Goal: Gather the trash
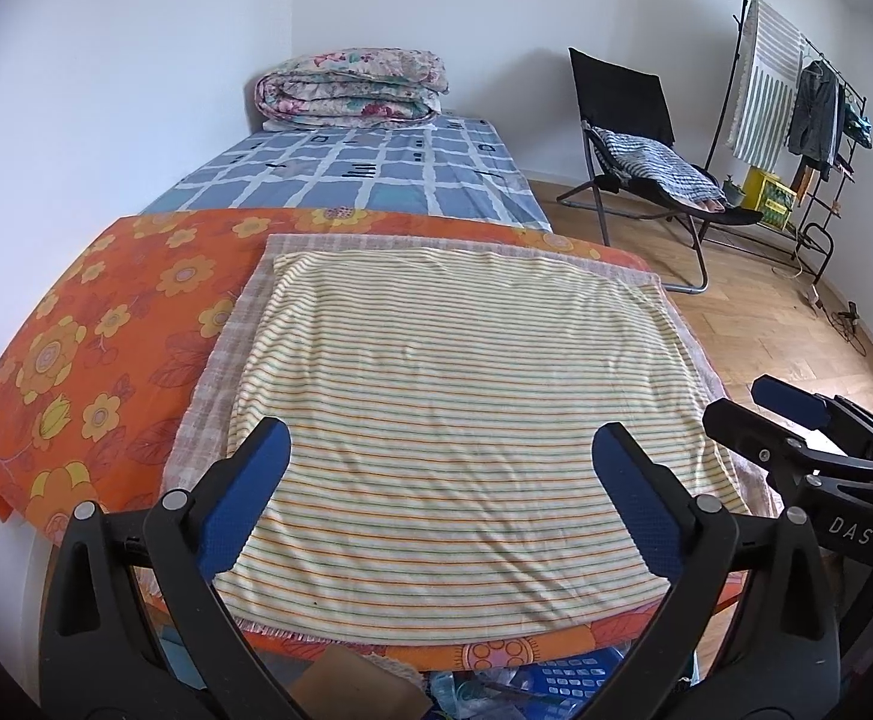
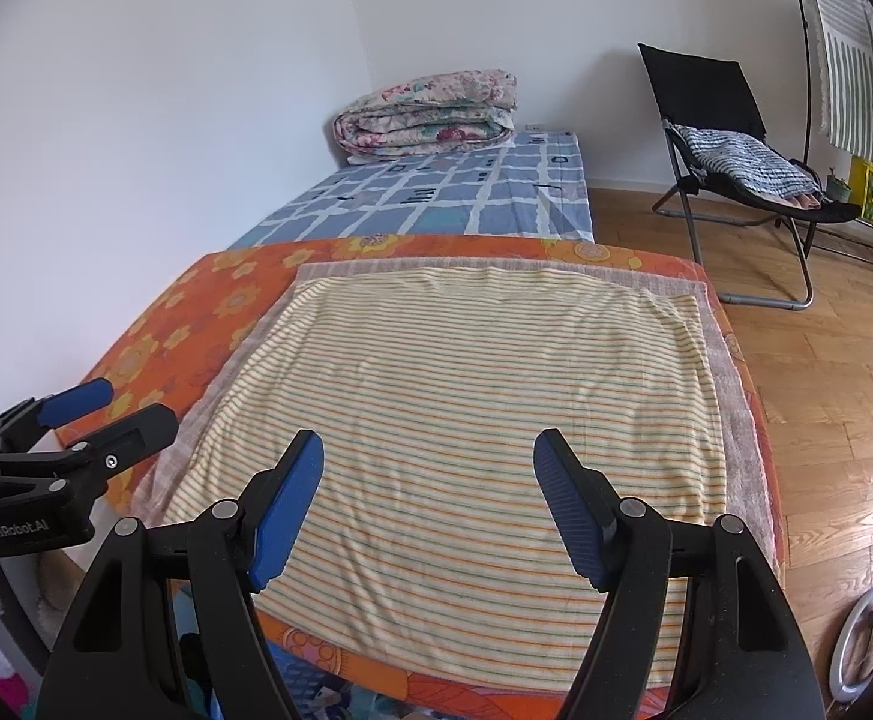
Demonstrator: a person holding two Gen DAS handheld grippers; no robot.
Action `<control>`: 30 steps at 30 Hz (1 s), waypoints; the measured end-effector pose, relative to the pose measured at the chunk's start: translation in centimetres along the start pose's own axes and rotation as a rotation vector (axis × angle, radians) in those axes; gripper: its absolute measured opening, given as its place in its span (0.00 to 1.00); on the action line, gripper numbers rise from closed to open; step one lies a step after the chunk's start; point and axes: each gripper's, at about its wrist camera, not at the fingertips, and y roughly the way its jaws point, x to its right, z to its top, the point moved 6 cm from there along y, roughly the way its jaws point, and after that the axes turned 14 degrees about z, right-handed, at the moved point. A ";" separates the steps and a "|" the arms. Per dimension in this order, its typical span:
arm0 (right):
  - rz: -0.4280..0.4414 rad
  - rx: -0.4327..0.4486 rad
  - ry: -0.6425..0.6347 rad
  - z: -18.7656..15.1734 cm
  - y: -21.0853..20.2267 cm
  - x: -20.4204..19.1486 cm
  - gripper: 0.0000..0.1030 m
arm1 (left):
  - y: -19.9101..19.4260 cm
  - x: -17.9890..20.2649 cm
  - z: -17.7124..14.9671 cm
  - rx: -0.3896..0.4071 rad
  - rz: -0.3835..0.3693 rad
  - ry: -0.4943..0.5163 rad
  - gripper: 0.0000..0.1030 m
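Both hand-held grippers open and empty over the striped towel

The left hand-held gripper hangs above the near part of a striped towel, its blue pads spread wide with nothing between them. The right hand-held gripper hangs over the same towel just to the right, its jaws also well apart and holding nothing. Each one shows at the edge of the other's view, so the two are side by side at the near end.

The towel, cream with thin orange and green lines, lies flat on a grey checked cloth, which rests on an orange flowered mattress. Beyond it, farther off, lies a bed with a blue checked sheet, and a folded floral quilt sits at its far end against the white wall. To the right, on the wooden floor, stands a black folding chair with a checked cushion on its seat, and past it a clothes rack hung with a striped cloth and dark garments.

As for the trash, a clutter of crumpled clear plastic, a brown cardboard piece and a blue perforated basket shows below the near edge of the mattress, under the grippers; whether the scraps lie inside the basket cannot be told
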 end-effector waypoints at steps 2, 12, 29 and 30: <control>0.001 -0.001 0.002 0.0 0.0 0.0 0.70 | 0.0 0.0 0.0 -0.001 -0.003 -0.001 0.99; 0.000 -0.011 0.005 -0.2 0.3 0.2 0.70 | 0.1 -0.2 -0.1 -0.005 -0.001 -0.002 0.99; -0.008 -0.008 0.016 -0.2 0.3 0.4 0.71 | 0.3 -1.1 -0.4 -0.012 0.014 -0.010 0.99; -0.007 -0.009 0.016 -0.2 0.3 0.4 0.71 | 0.3 -1.2 -0.5 -0.016 0.015 -0.010 0.99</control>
